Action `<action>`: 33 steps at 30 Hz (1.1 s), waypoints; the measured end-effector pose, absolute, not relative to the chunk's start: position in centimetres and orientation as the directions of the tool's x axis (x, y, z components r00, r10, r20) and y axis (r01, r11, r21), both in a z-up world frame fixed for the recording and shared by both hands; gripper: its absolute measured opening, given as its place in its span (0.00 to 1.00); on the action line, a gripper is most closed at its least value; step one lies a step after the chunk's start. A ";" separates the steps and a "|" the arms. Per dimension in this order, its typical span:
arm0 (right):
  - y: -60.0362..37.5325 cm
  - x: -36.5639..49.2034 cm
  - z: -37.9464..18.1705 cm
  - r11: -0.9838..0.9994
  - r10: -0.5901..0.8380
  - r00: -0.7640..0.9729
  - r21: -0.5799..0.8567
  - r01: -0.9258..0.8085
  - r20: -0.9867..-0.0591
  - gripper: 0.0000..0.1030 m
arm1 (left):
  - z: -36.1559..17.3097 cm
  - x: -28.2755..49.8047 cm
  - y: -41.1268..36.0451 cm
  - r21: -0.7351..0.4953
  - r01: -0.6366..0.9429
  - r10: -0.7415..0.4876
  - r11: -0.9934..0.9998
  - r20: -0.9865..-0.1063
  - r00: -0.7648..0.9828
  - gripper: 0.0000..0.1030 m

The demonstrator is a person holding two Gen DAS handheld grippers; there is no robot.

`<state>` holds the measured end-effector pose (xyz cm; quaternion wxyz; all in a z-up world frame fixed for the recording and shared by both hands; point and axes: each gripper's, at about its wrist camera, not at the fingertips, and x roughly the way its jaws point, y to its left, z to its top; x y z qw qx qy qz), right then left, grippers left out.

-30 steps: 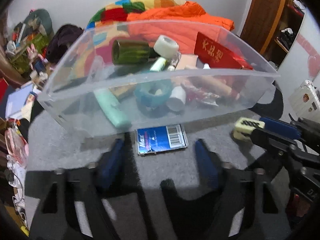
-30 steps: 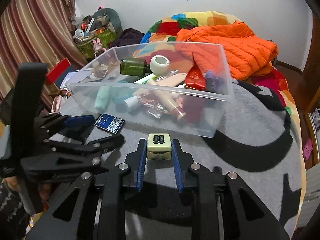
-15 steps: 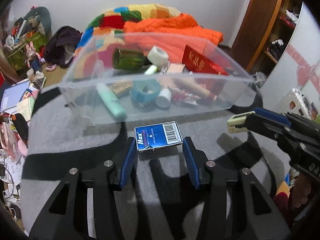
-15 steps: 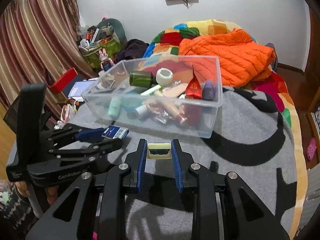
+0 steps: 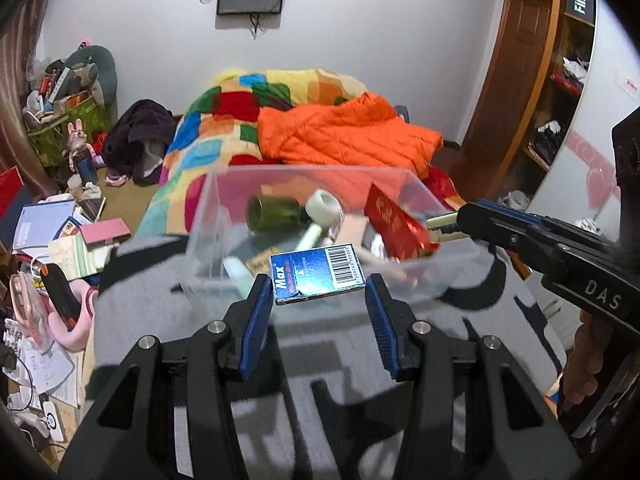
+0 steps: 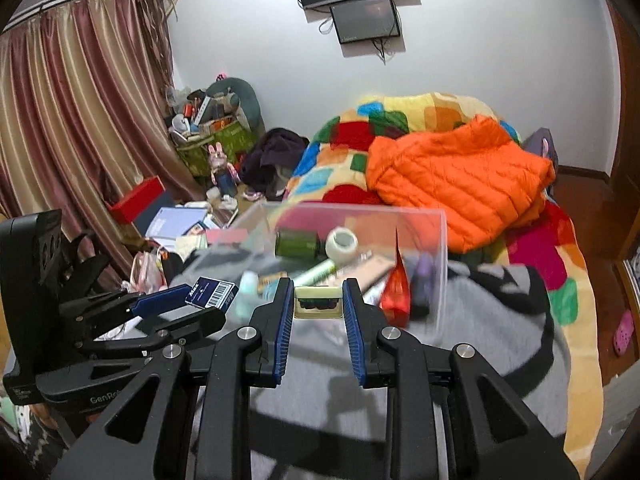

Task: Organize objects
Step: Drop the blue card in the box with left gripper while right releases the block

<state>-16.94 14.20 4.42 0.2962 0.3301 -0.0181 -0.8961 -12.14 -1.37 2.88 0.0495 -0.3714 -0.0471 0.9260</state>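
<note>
My left gripper (image 5: 318, 284) is shut on a blue Max box (image 5: 318, 274) with a barcode and holds it in the air in front of the clear plastic bin (image 5: 216, 208). The box also shows in the right wrist view (image 6: 212, 293). My right gripper (image 6: 318, 300) is shut on a small cream block (image 6: 318, 298) with dark dots, held up near the bin's (image 6: 440, 264) front wall. It also shows in the left wrist view (image 5: 440, 224). The bin holds a green bottle (image 5: 276, 213), a tape roll (image 5: 324, 205), a red packet (image 5: 396, 224) and tubes.
The bin stands on a grey and black blanket (image 5: 140, 308). An orange jacket (image 5: 344, 136) and a colourful quilt (image 5: 224, 120) lie behind it. Books and clutter (image 5: 60, 232) crowd the left. A wooden door (image 5: 516, 80) is at the right.
Both grippers have lifted up off the blanket with their objects. The left gripper closed on the blue box and raised it. The bin now sits lower and farther in both views.
</note>
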 end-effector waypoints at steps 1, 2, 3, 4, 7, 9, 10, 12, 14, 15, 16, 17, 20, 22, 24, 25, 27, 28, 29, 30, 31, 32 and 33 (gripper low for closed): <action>13.9 -17.5 4.6 -0.824 -0.543 -0.610 0.228 0.518 -0.577 0.22 | 3.1 -12.5 -1.5 -0.123 -0.055 0.124 -0.991 -0.679 -0.724 0.46; 13.7 -17.8 4.6 -0.825 -0.542 -0.611 0.228 0.517 -0.577 0.22 | 3.3 -12.9 -1.7 -0.123 -0.054 0.124 -0.991 -0.677 -0.726 0.46; 13.4 -18.2 4.6 -0.826 -0.542 -0.610 0.229 0.516 -0.579 0.22 | 3.4 -13.3 -1.8 -0.125 -0.053 0.124 -0.991 -0.676 -0.726 0.46; 13.1 -18.8 4.5 -0.827 -0.540 -0.607 0.232 0.513 -0.582 0.22 | 3.4 -13.8 -2.0 -0.129 -0.053 0.127 -0.990 -0.676 -0.726 0.46; 12.3 -20.4 3.4 -0.835 -0.524 -0.594 0.231 0.499 -0.610 0.22 | 2.8 -15.5 -2.2 -0.135 -0.049 0.129 -0.990 -0.691 -0.711 0.46; 11.9 -21.2 2.4 -0.837 -0.519 -0.575 0.237 0.494 -0.633 0.22 | 2.1 -16.7 -2.3 -0.136 -0.046 0.129 -0.990 -0.707 -0.695 0.46; 11.7 -21.5 1.9 -0.837 -0.515 -0.565 0.239 0.491 -0.645 0.22 | 1.7 -17.1 -2.4 -0.139 -0.046 0.133 -0.989 -0.714 -0.688 0.46; 11.3 -22.0 0.8 -0.840 -0.506 -0.548 0.237 0.488 -0.666 0.22 | 0.9 -17.7 -2.5 -0.149 -0.049 0.143 -0.988 -0.725 -0.673 0.46; 11.1 -22.3 0.0 -0.843 -0.496 -0.537 0.230 0.486 -0.683 0.22 | 0.1 -18.3 -2.6 -0.150 -0.049 0.145 -0.987 -0.736 -0.661 0.46; 11.1 -22.4 -0.4 -0.844 -0.492 -0.531 0.228 0.485 -0.690 0.22 | -0.1 -18.5 -2.6 -0.150 -0.051 0.146 -0.987 -0.739 -0.657 0.46; 11.1 -22.5 -0.7 -0.845 -0.488 -0.525 0.227 0.484 -0.698 0.22 | -0.3 -18.5 -2.6 -0.149 -0.052 0.146 -0.987 -0.740 -0.656 0.46; 11.1 -22.6 -0.8 -0.845 -0.486 -0.520 0.228 0.483 -0.703 0.22 | -0.4 -18.6 -2.6 -0.149 -0.052 0.146 -0.988 -0.740 -0.656 0.46; 11.4 -22.5 -0.6 -0.843 -0.491 -0.515 0.235 0.483 -0.702 0.22 | -0.4 -18.5 -2.6 -0.149 -0.057 0.150 -0.987 -0.741 -0.654 0.46; 11.4 -22.4 -0.1 -0.841 -0.496 -0.518 0.235 0.488 -0.697 0.22 | -0.2 -18.2 -2.8 -0.161 -0.059 0.160 -0.985 -0.736 -0.658 0.46; 11.5 -22.0 0.6 -0.837 -0.501 -0.525 0.231 0.497 -0.688 0.22 | 0.2 -17.9 -3.0 -0.169 -0.058 0.165 -0.984 -0.730 -0.663 0.47; 11.6 -21.8 0.8 -0.836 -0.503 -0.528 0.229 0.499 -0.685 0.22 | 0.4 -17.6 -3.1 -0.174 -0.060 0.169 -0.983 -0.726 -0.667 0.47; 12.0 -21.3 1.7 -0.831 -0.514 -0.536 0.235 0.504 -0.670 0.22 | 0.9 -17.1 -3.2 -0.178 -0.063 0.174 -0.982 -0.718 -0.674 0.48; 12.2 -21.0 2.0 -0.829 -0.520 -0.538 0.240 0.506 -0.664 0.22 | 1.3 -16.7 -3.3 -0.178 -0.064 0.173 -0.982 -0.711 -0.682 0.49; 12.3 -20.8 2.3 -0.827 -0.525 -0.540 0.243 0.507 -0.658 0.22 | 1.5 -16.3 -3.3 -0.179 -0.067 0.175 -0.982 -0.705 -0.688 0.51; 12.5 -20.4 2.5 -0.825 -0.529 -0.543 0.245 0.509 -0.652 0.22 | 1.8 -15.9 -3.3 -0.180 -0.070 0.177 -0.981 -0.698 -0.694 0.52; 12.7 -20.1 2.8 -0.824 -0.532 -0.547 0.245 0.512 -0.646 0.22 | 2.1 -15.5 -3.3 -0.180 -0.071 0.178 -0.981 -0.692 -0.699 0.54; 12.9 -19.5 3.1 -0.822 -0.534 -0.553 0.241 0.516 -0.640 0.22 | 2.3 -15.1 -3.4 -0.179 -0.072 0.177 -0.981 -0.686 -0.705 0.56; 13.0 -19.3 3.4 -0.821 -0.535 -0.556 0.237 0.519 -0.636 0.22 | 2.6 -14.5 -3.3 -0.175 -0.075 0.176 -0.982 -0.678 -0.713 0.57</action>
